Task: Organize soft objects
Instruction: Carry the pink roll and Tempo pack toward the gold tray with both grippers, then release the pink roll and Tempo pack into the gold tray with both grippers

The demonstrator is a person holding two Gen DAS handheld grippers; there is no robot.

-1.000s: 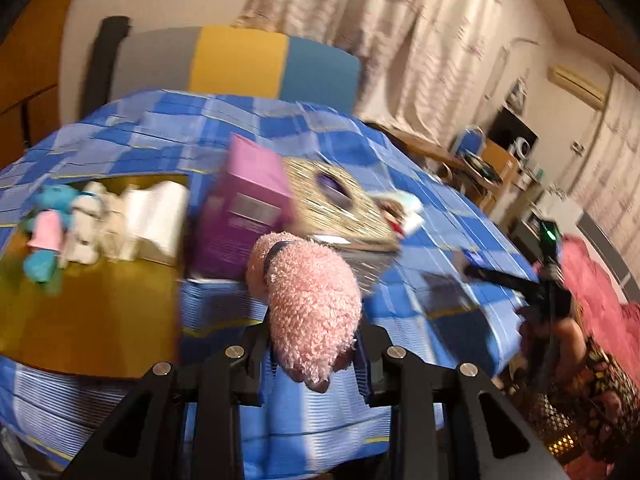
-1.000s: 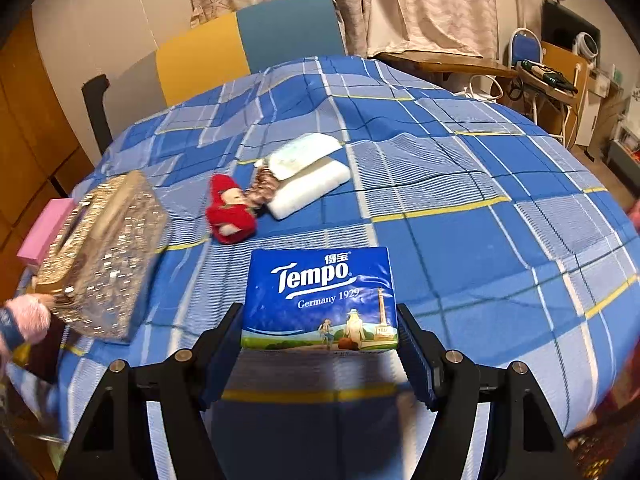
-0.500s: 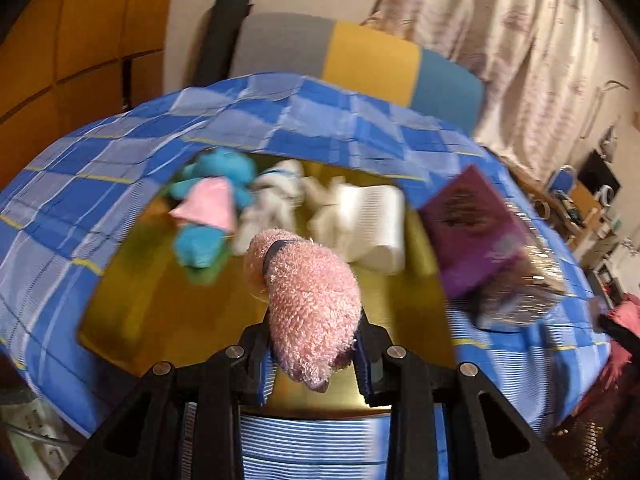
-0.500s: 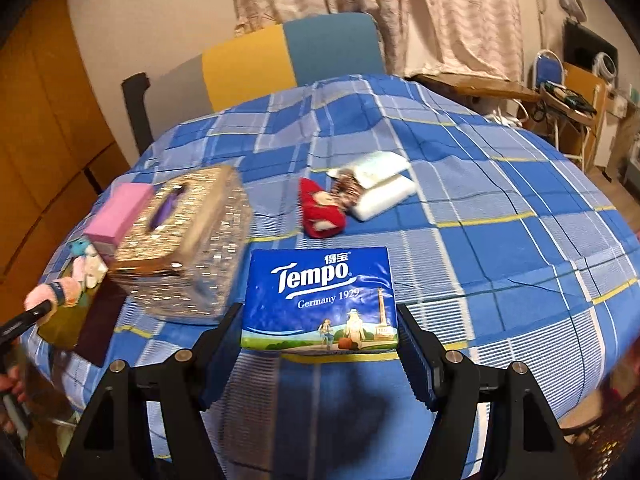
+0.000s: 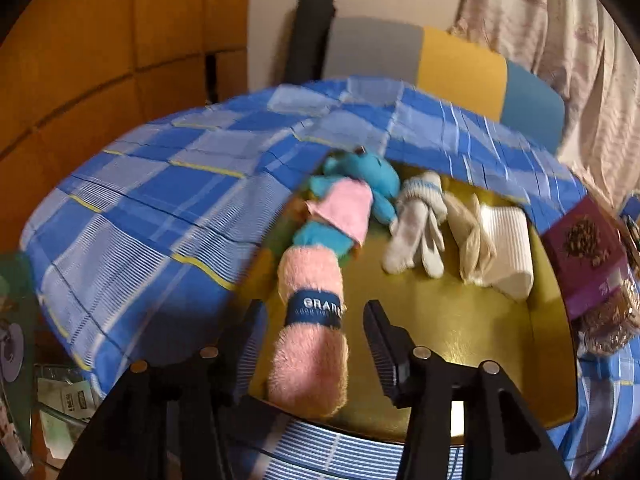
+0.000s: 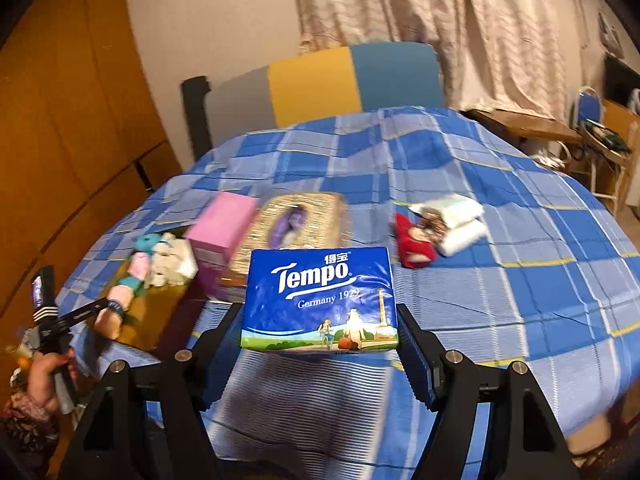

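Note:
My left gripper (image 5: 314,320) is open over the near left part of a gold tray (image 5: 480,320). A pink fuzzy roll with a dark blue band (image 5: 312,328) lies on the tray between its jaws, apart from both. Behind it on the tray lie a blue plush toy with a pink dress (image 5: 352,208), a white sock bundle (image 5: 420,228) and folded cream cloths (image 5: 500,244). My right gripper (image 6: 320,344) is shut on a blue Tempo tissue pack (image 6: 320,300), held above the table. The left gripper (image 6: 80,312) and tray (image 6: 152,312) also show in the right wrist view.
A blue checked cloth (image 6: 500,280) covers the round table. A purple box (image 5: 584,256) and a glittery tissue box (image 6: 296,228) stand right of the tray. A red plush (image 6: 414,244) and white packs (image 6: 452,220) lie further right. A chair (image 6: 340,80) stands behind.
My left gripper has opened and let the pink roll down onto the tray's left side. My right gripper has swung left with the tissue pack still held.

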